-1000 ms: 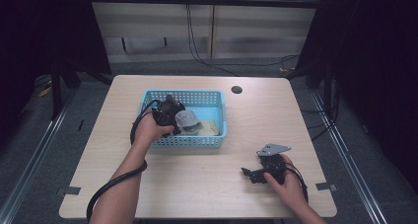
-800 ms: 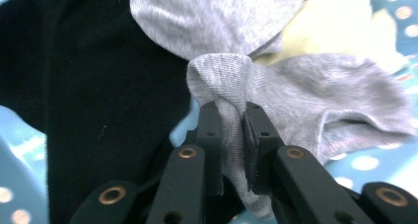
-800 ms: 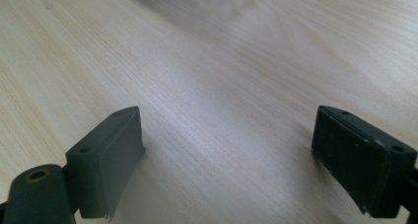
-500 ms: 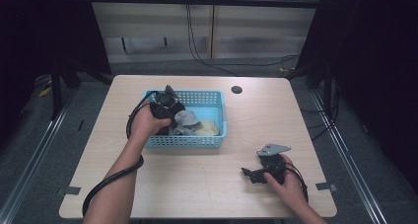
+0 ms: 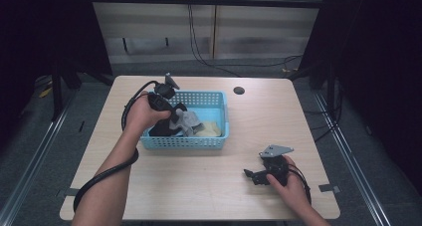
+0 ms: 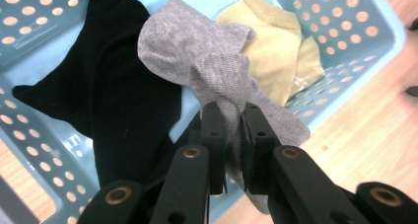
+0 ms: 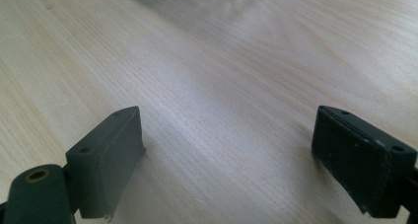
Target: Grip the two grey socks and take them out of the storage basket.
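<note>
Left gripper (image 6: 231, 116): your black two-jaw gripper is clenched on a fold of the grey knitted sock (image 6: 207, 61); the jaws have just been closing, with the sock fabric pinched between them.
Left gripper, high view (image 5: 171, 117): your hand holds it over the left half of the basket, jaws pointing down and right.
Grey sock: bunched above the basket floor, its upper part draped over the black sock, one end hanging past the jaws toward the near wall. In the high view (image 5: 188, 121) it sits mid-basket, just right of your left hand.
Light blue perforated plastic basket (image 5: 219, 140): mid-table, slightly left of centre.
Black cloth sock (image 6: 113, 95): flat on the basket floor, left of the grey one, partly under it.
Pale yellow ankle sock (image 6: 273, 46): on the basket floor to the right, its edge tucked under the grey sock.
Right gripper (image 5: 251, 175): resting on the pale wooden table (image 5: 199, 186) at the near right, well apart from the basket.
Right gripper, own view (image 7: 226, 150): released, jaws spread wide, bare tabletop between them.
</note>
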`<action>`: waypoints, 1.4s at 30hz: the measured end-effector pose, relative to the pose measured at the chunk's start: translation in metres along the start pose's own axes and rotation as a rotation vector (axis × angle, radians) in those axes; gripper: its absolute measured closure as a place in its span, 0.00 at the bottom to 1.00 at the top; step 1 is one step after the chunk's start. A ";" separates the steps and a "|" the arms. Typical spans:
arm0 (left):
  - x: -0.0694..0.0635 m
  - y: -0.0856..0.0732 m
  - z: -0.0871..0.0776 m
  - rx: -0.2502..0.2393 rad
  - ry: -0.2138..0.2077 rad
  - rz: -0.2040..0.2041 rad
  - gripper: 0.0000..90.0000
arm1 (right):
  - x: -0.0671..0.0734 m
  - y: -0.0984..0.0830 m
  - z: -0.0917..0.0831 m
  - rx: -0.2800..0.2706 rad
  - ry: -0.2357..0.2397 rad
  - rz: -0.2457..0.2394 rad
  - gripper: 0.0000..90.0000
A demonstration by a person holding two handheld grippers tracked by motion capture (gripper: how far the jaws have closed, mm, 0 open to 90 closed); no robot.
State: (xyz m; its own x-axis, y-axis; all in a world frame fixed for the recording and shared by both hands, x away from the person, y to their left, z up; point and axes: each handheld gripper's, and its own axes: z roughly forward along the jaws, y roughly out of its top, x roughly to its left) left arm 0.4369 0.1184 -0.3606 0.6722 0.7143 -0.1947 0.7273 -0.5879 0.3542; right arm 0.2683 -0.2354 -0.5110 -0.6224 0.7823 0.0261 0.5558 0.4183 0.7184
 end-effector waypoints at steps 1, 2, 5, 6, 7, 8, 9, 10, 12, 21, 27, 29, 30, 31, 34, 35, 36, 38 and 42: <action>0.000 0.000 -0.002 -0.007 -0.004 -0.002 0.91 | 0.000 0.000 0.000 0.000 0.000 0.000 0.13; 0.000 0.001 -0.006 -0.009 -0.006 0.001 0.91 | 0.000 0.000 0.000 0.000 0.000 0.000 0.13; -0.001 0.002 -0.013 -0.014 -0.020 0.001 0.92 | 0.000 0.000 0.000 0.000 0.000 0.000 0.13; -0.001 0.003 -0.015 -0.012 -0.023 0.006 0.92 | 0.000 0.000 0.000 0.000 0.000 0.000 0.13; -0.002 0.003 -0.017 -0.015 -0.028 0.002 0.92 | 0.000 0.000 0.000 0.000 0.000 0.000 0.13; -0.002 0.004 -0.018 -0.018 -0.038 -0.001 0.92 | 0.000 0.000 0.000 0.000 0.000 0.000 0.13; -0.002 0.004 -0.018 -0.018 -0.038 -0.001 0.92 | 0.000 0.000 0.000 0.000 0.000 0.000 0.13; -0.002 0.005 -0.023 -0.019 -0.054 0.000 0.92 | 0.000 0.000 0.000 0.000 0.000 0.000 0.13; -0.003 0.005 -0.026 -0.020 -0.066 0.005 0.92 | 0.000 0.000 0.000 0.000 0.000 0.000 0.13; -0.011 0.004 -0.039 0.011 -0.078 0.033 0.92 | 0.000 0.000 0.000 -0.001 0.001 -0.001 0.13; -0.017 0.006 -0.056 0.018 -0.085 0.048 0.92 | 0.000 0.000 0.000 0.001 0.001 -0.001 0.13; -0.018 0.006 -0.058 0.024 -0.084 0.055 0.92 | 0.000 0.000 0.000 0.001 0.001 -0.001 0.13; -0.019 0.005 -0.060 0.032 -0.089 0.058 0.92 | 0.000 0.000 0.000 -0.001 0.001 0.000 0.13; -0.020 0.004 -0.060 0.031 -0.091 0.058 0.92 | 0.000 0.000 0.000 -0.001 0.001 -0.001 0.13; -0.025 0.000 -0.062 0.039 -0.101 0.075 0.92 | 0.000 0.000 0.000 -0.001 0.001 -0.001 0.13; -0.025 0.000 -0.062 0.039 -0.101 0.075 0.91 | 0.000 0.000 0.000 -0.001 0.001 -0.001 0.13; -0.029 -0.004 -0.061 0.042 -0.107 0.086 0.91 | 0.000 0.000 0.000 -0.001 0.001 0.000 0.13; -0.031 -0.006 -0.061 0.043 -0.111 0.089 0.91 | 0.000 0.000 0.000 -0.001 0.001 -0.001 0.13; -0.044 -0.020 -0.052 0.057 -0.131 0.137 0.91 | 0.000 0.000 0.000 -0.001 0.001 -0.001 0.13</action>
State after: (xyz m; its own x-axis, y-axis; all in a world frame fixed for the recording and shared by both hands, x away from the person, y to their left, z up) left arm 0.3854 0.1182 -0.3117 0.7752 0.5727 -0.2666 0.6317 -0.6997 0.3338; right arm 0.2685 -0.2354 -0.5111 -0.6235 0.7814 0.0264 0.5548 0.4184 0.7192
